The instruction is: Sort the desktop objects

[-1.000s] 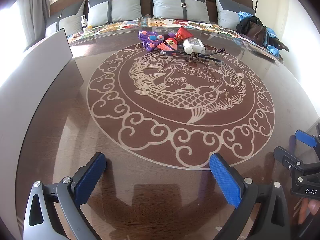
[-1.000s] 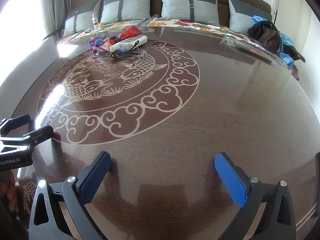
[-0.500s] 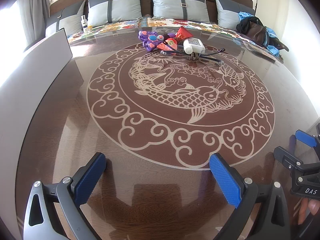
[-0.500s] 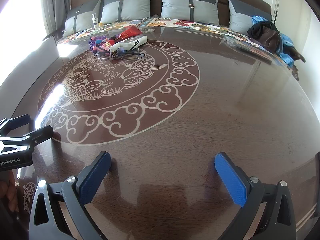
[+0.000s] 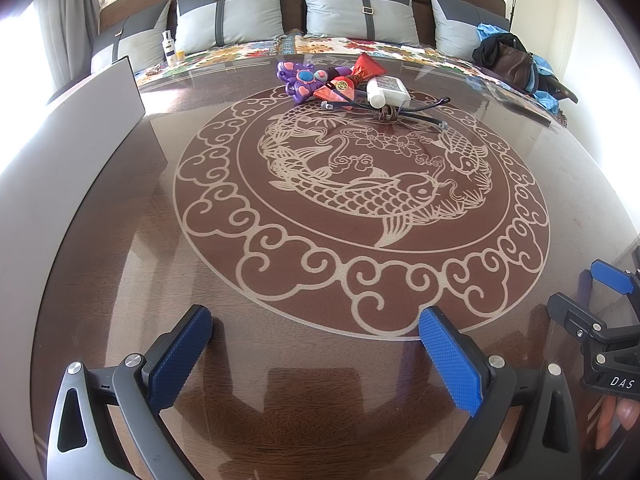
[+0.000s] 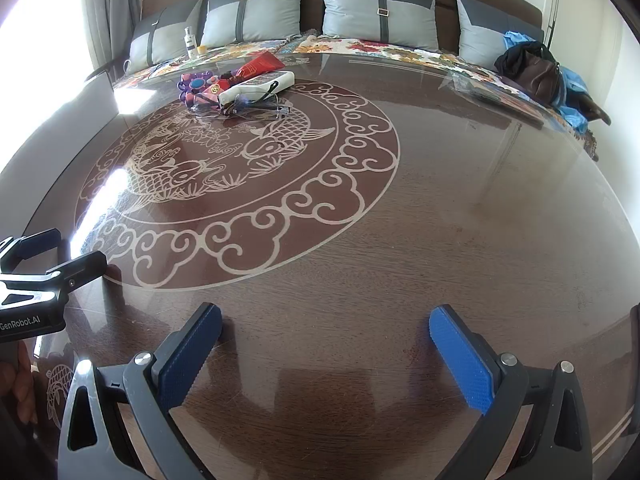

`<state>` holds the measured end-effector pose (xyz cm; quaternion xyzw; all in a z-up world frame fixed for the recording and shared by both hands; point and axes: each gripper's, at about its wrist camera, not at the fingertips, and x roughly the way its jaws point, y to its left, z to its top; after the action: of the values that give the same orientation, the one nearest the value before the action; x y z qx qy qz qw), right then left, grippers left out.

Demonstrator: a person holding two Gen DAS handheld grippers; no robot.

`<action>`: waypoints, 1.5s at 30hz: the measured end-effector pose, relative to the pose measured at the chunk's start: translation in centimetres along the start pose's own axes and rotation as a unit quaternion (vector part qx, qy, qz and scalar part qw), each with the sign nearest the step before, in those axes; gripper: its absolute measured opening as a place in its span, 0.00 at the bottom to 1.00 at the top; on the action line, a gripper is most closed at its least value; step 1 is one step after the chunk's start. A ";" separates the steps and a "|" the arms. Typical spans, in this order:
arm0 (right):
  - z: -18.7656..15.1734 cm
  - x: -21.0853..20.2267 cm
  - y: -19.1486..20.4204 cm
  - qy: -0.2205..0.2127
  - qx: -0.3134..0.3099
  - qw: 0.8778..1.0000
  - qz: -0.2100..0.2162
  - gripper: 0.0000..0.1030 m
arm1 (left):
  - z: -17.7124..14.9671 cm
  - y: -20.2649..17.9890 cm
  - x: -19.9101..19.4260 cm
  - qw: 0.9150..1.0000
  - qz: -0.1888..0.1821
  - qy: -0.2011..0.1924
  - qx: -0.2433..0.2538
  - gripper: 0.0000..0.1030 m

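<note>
Grippers, left (image 5: 314,334) and right (image 6: 325,334), gape wide, empty

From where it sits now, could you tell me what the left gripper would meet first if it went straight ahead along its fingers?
The left gripper, open, has bare glass table ahead. Going straight on, it would probably first reach the glasses at the near edge of the far pile, though depth is unclear.

round dark wood bench (image 5: 132,264) under glass, carp medallion (image 5: 360,192) at centre; far side heap: purple toy (image 5: 298,78), red packet (image 5: 370,66), white remote (image 5: 386,92), glasses (image 6: 240,106)
</note>
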<state>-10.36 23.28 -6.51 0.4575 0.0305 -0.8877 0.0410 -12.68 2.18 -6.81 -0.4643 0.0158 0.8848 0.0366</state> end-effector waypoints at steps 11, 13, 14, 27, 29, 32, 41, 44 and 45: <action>0.0 0.0 -0.1 0.000 0.000 1.000 0.000 1.00 | 0.0 0.0 0.0 1.000 0.000 0.000 0.001 1.00; 0.0 0.0 0.0 0.000 0.000 1.000 0.000 1.00 | 0.1 0.0 0.1 1.000 -0.002 0.004 0.005 1.00; 0.0 0.0 -0.1 0.000 0.000 1.000 0.000 1.00 | 0.4 0.0 0.2 1.000 -0.005 0.009 0.012 1.00; 0.0 0.0 0.0 0.000 0.000 1.000 0.000 1.00 | 14.5 3.4 2.6 0.999 0.017 -0.025 0.019 1.00; 0.0 0.0 -0.1 0.000 0.000 1.000 0.000 1.00 | 17.5 1.9 3.4 0.997 0.029 -0.034 0.062 1.00; 0.0 -0.1 -0.1 0.000 0.000 1.000 0.000 1.00 | 20.8 -0.8 6.0 0.989 0.055 -0.026 0.136 1.00; 0.0 0.0 -0.1 0.000 0.000 1.000 0.000 1.00 | 25.0 -3.2 15.0 0.985 0.027 0.060 0.161 1.00; 0.0 0.0 -0.1 0.000 0.000 1.000 0.000 1.00 | 25.0 -2.3 16.1 0.989 -0.036 0.078 0.124 0.97; 0.0 -0.1 -0.1 0.000 0.000 1.000 0.000 1.00 | 24.7 -2.1 15.9 0.989 -0.046 0.072 0.118 0.90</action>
<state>-10.33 23.38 -6.46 0.4575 0.0310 -0.8877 0.0408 -41.81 6.62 -5.81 -0.5190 0.1015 0.8386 0.1307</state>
